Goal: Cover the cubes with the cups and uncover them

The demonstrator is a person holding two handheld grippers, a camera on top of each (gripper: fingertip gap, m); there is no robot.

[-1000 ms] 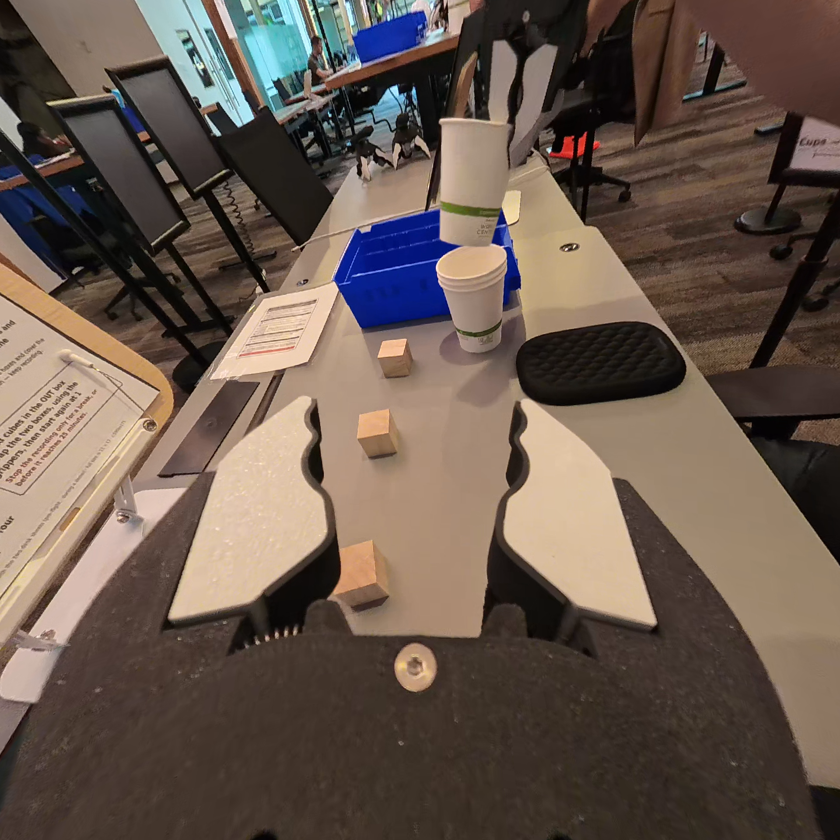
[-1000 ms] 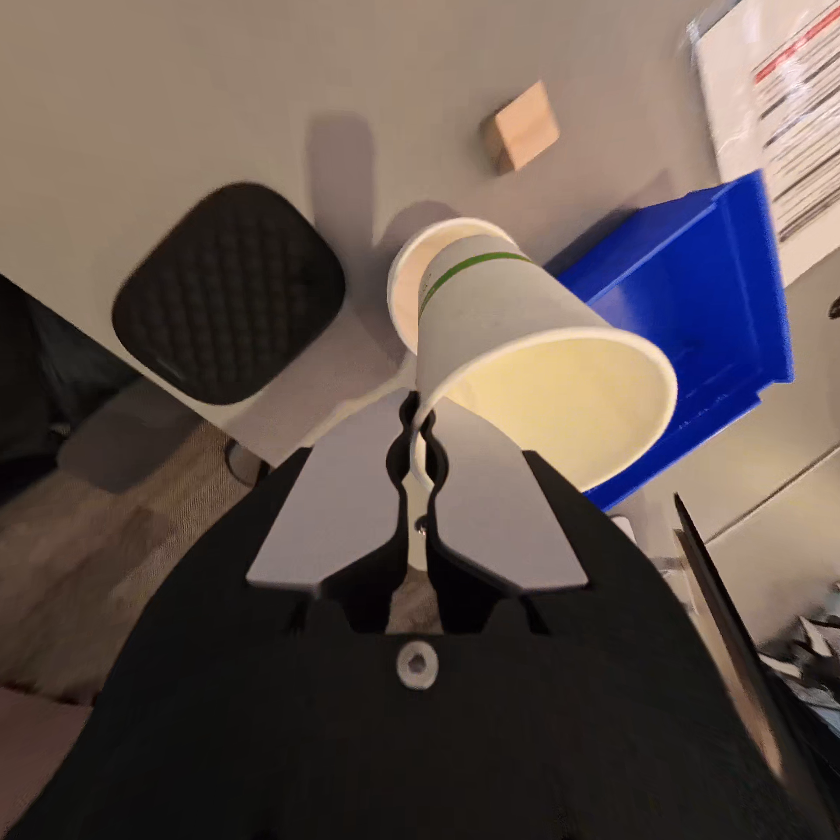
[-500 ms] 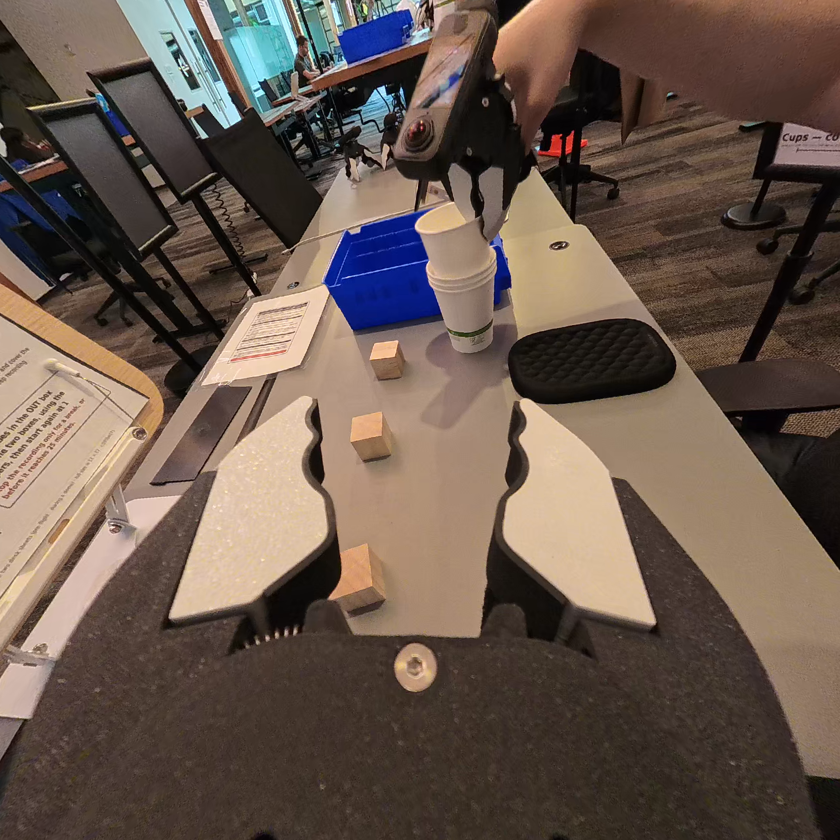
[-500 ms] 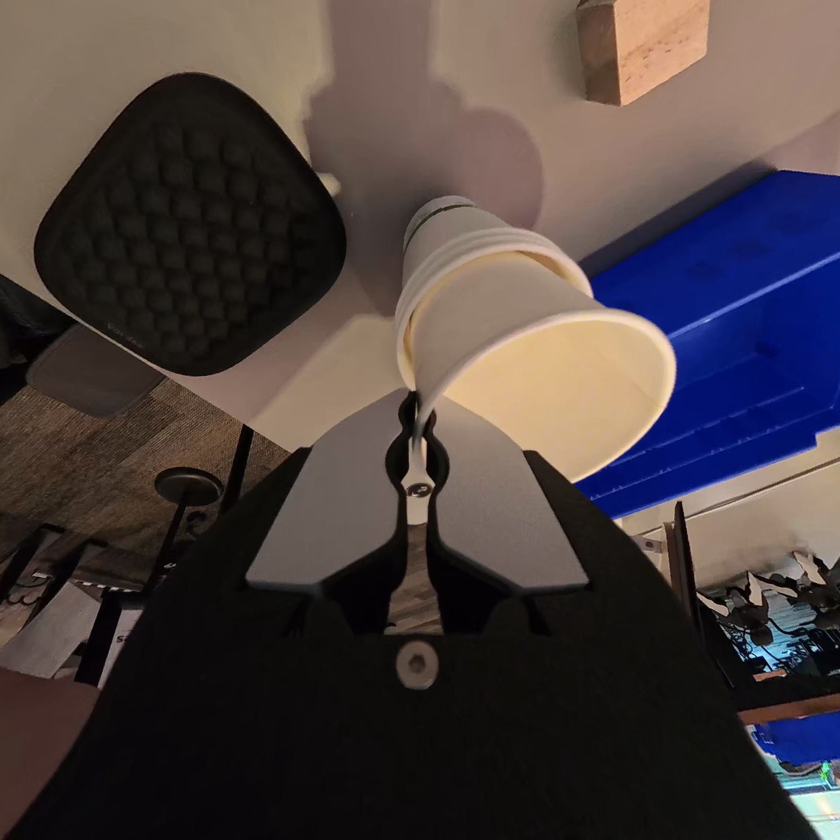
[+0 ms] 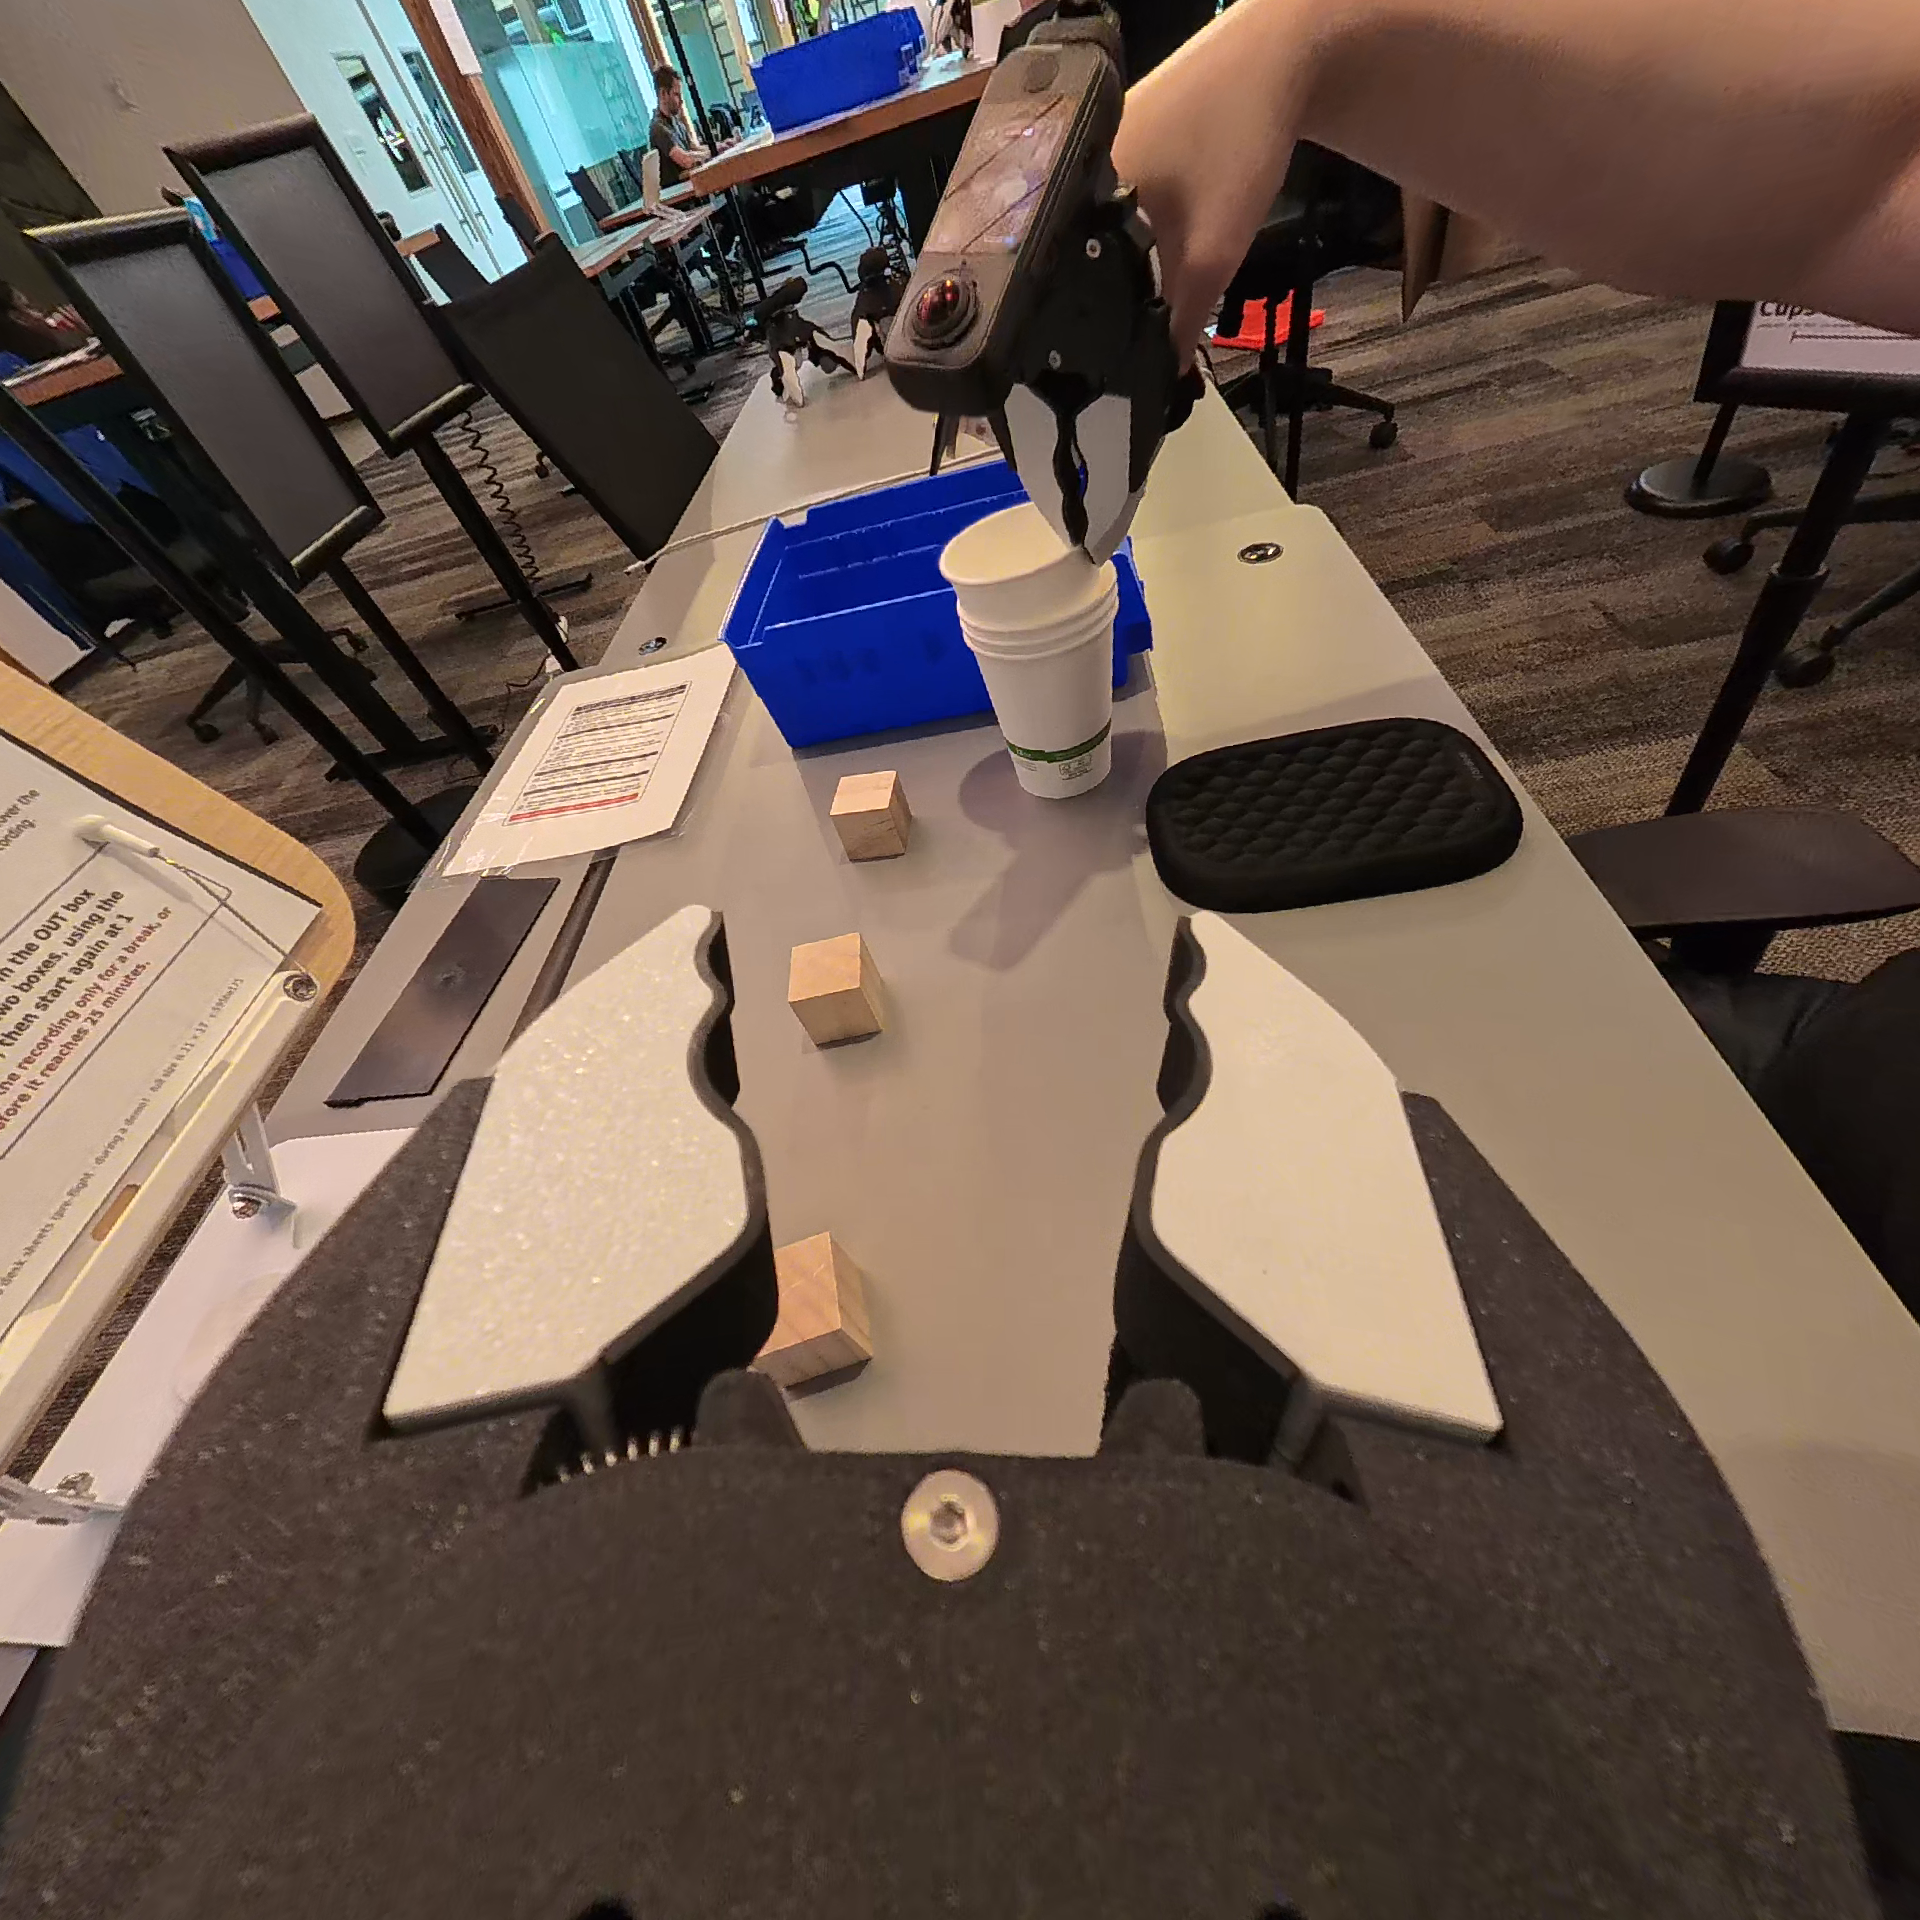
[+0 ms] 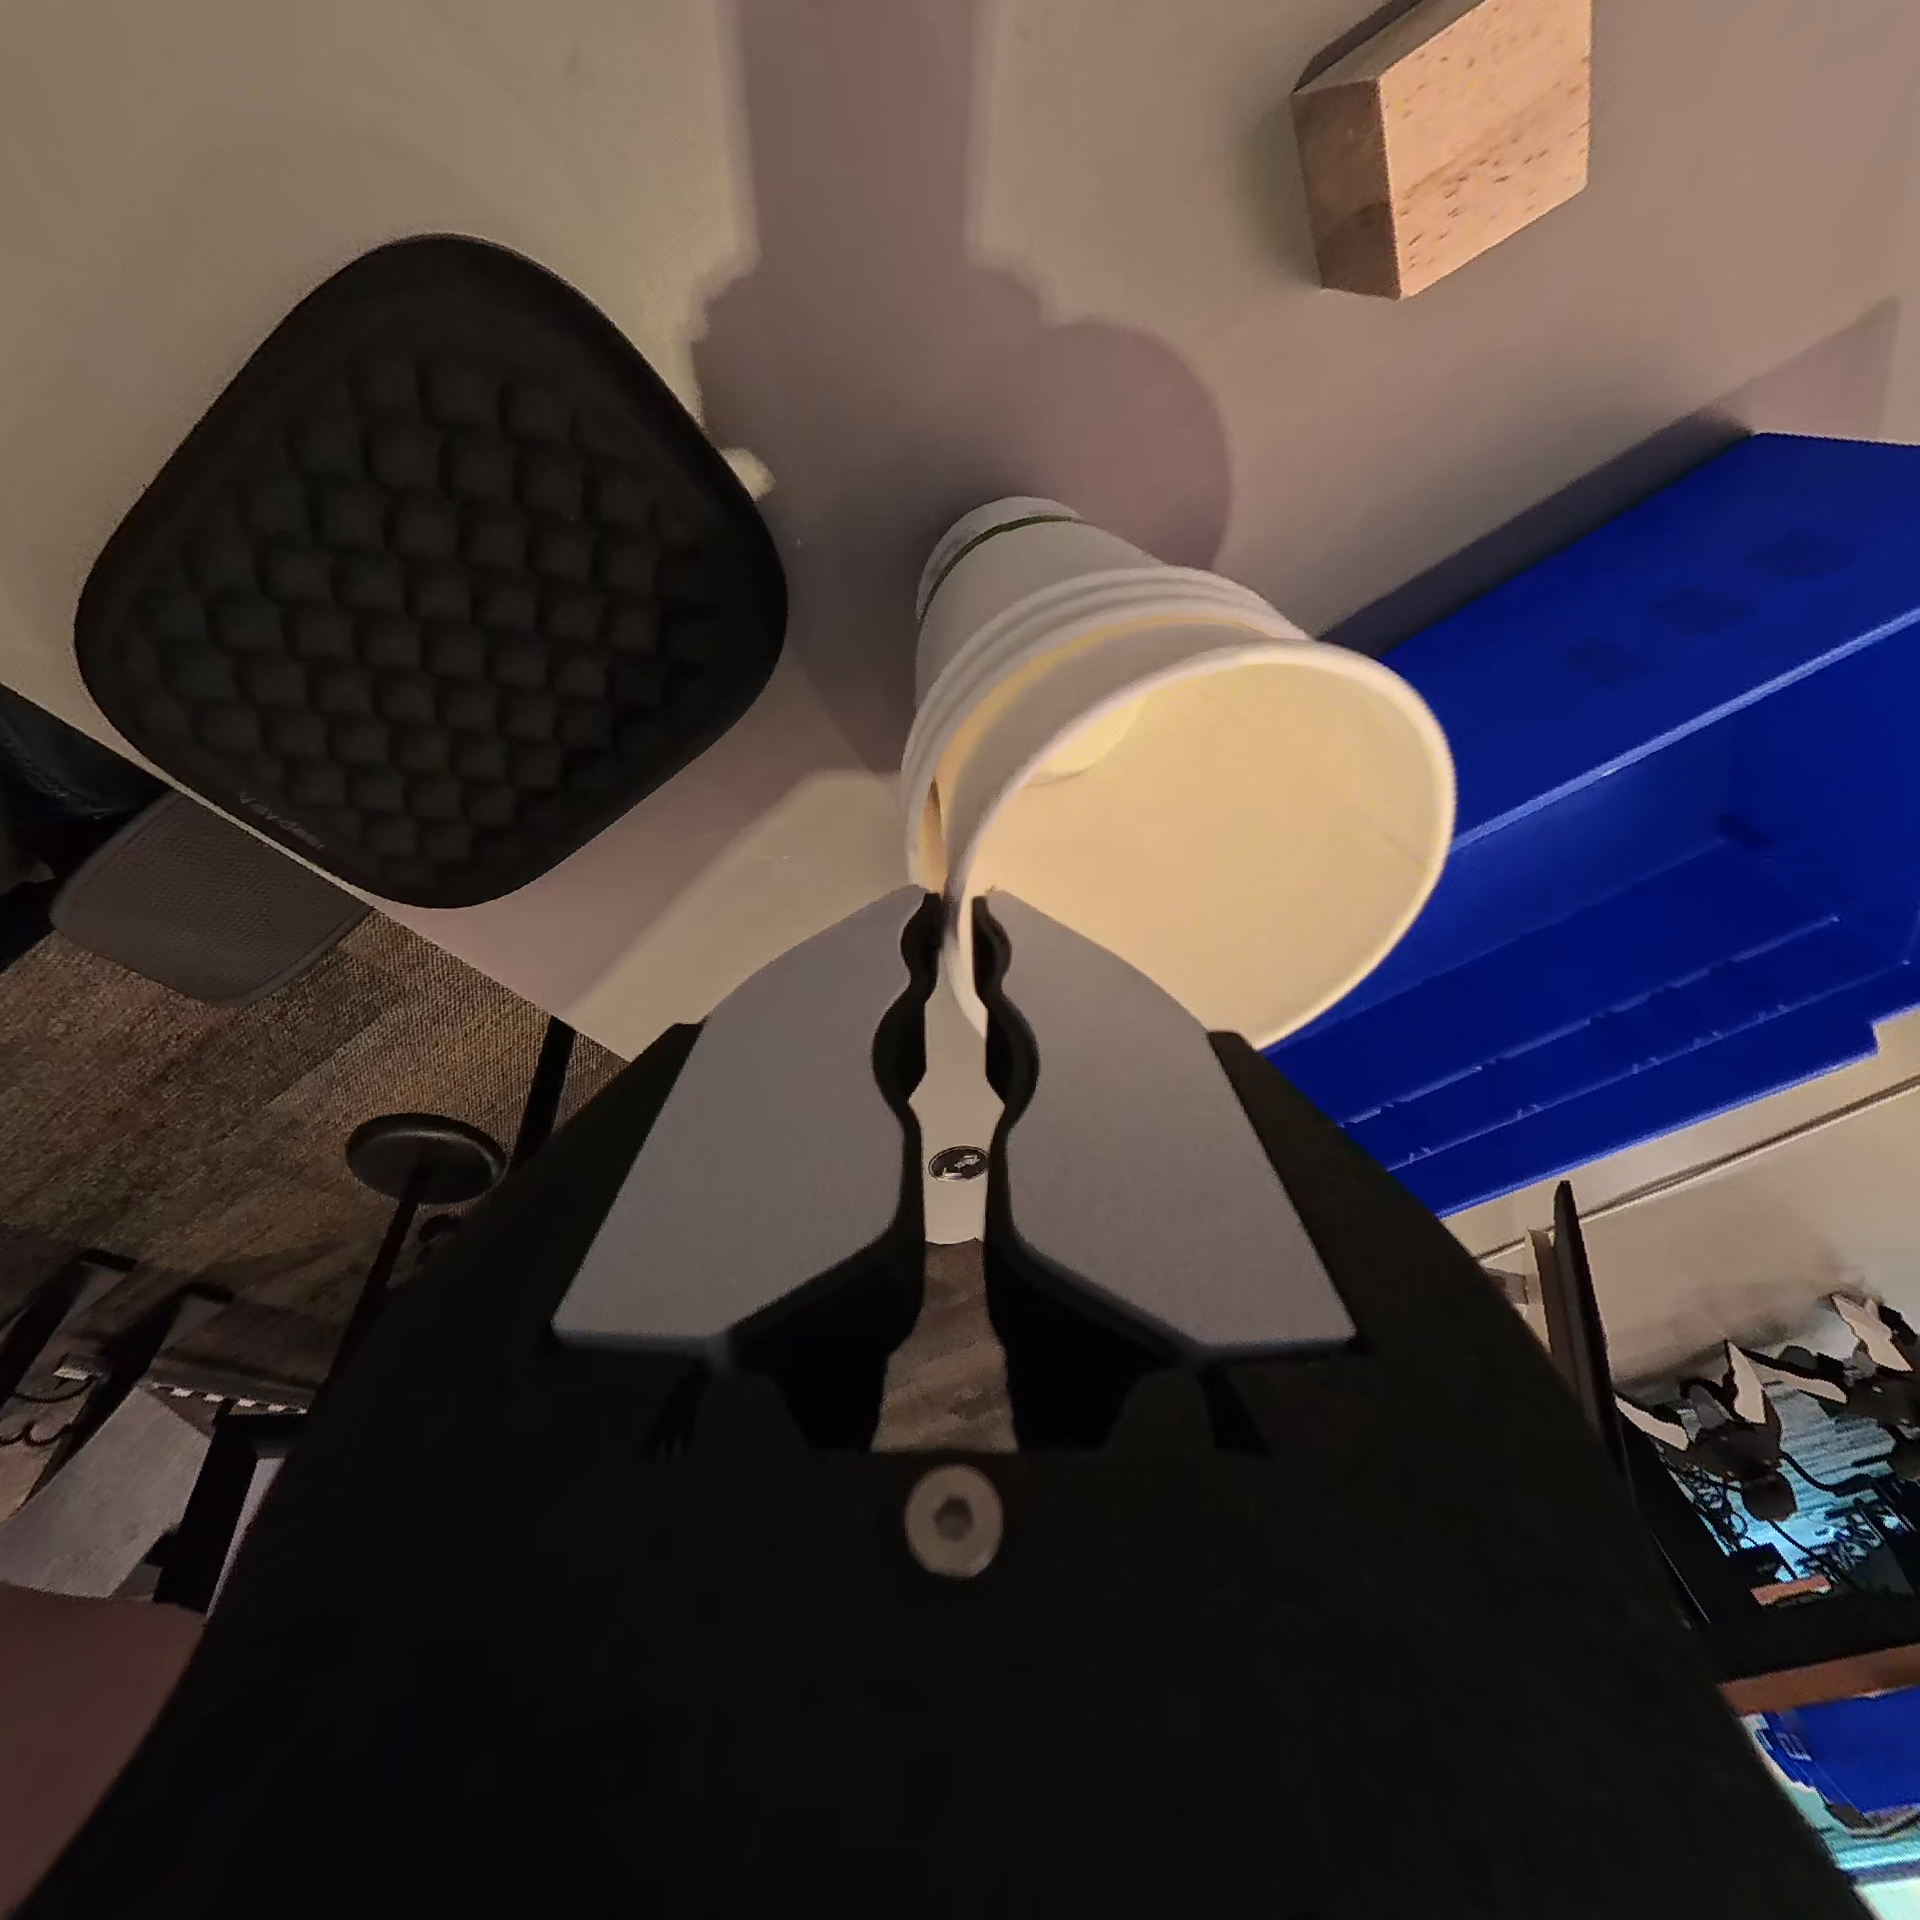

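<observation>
**Top cup seated in the stack, all three cubes bare**

Your right gripper [image 6: 961,904] comes down from the top of the left wrist frame, and its jaws look slightly parted around the rim of the top cup [image 6: 1195,831], which sits nested and a little tilted in the cup stack [image 5: 1044,665]. In your right wrist view there's a thin gap between finger and rim on each side, so I read this as a grip barely on or just letting go; I can't tell which. Holding by the rim makes sense: it keeps the fingers clear of the nested walls.

The stack stands upright on the desk [image 5: 1351,1091], upper centre of the left wrist frame, just in front of the blue bin [image 5: 842,644] and beside the black pad [image 5: 1335,810].

Your left gripper [image 5: 951,1143] hangs wide open and empty, low over the desk. The three wooden cubes run up the middle of that frame: near cube [image 5: 816,1314] by the left finger, middle cube [image 5: 836,987], far cube [image 5: 871,816]. None is covered, which suggests the uncovering round is wrapping up.
</observation>
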